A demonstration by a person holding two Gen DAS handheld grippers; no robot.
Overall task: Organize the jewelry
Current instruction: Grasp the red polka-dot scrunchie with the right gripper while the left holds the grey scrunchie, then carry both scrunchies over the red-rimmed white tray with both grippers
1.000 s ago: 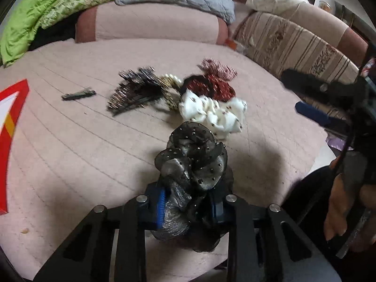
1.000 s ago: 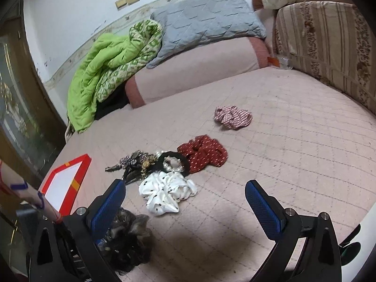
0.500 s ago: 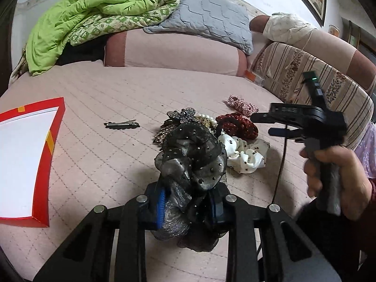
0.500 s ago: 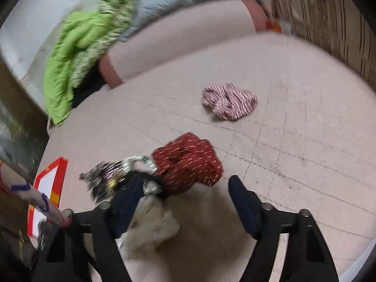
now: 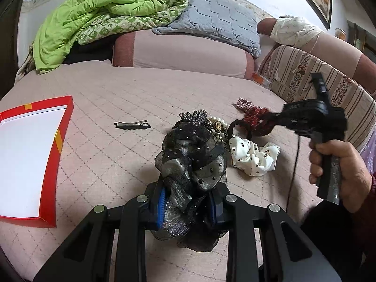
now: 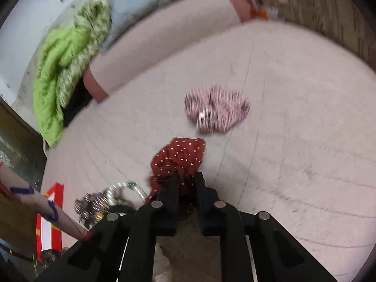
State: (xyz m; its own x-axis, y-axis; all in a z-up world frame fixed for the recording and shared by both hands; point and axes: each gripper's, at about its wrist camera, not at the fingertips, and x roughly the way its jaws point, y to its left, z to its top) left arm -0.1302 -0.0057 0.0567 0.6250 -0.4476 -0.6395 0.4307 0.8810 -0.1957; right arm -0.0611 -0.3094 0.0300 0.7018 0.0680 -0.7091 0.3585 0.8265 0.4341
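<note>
Left gripper (image 5: pixel 188 205) clamps a dark, gauzy scrunchie (image 5: pixel 191 164), studded mesh ruffles bunched upright between the blue pads, above the quilted pink bedspread (image 5: pixel 117 94). Right gripper (image 6: pixel 186 181), jaws narrow, pinches a red dotted scrunchie (image 6: pixel 179 157), soft and crumpled, pointing away. White dotted scrunchie (image 5: pixel 252 158) lies flat; slim metal hair clip (image 5: pixel 132 125) lies crosswise near the red-rimmed box (image 5: pixel 50 159)

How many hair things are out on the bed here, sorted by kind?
Scrunchies: 4 – black mesh scrunchie, red dotted scrunchie, white dotted scrunchie, pink striped scrunchie
Flat hair clips: 1 – hair clip
Tangled pile of beaded pieces: 1, uncountable
Total: 6
</note>
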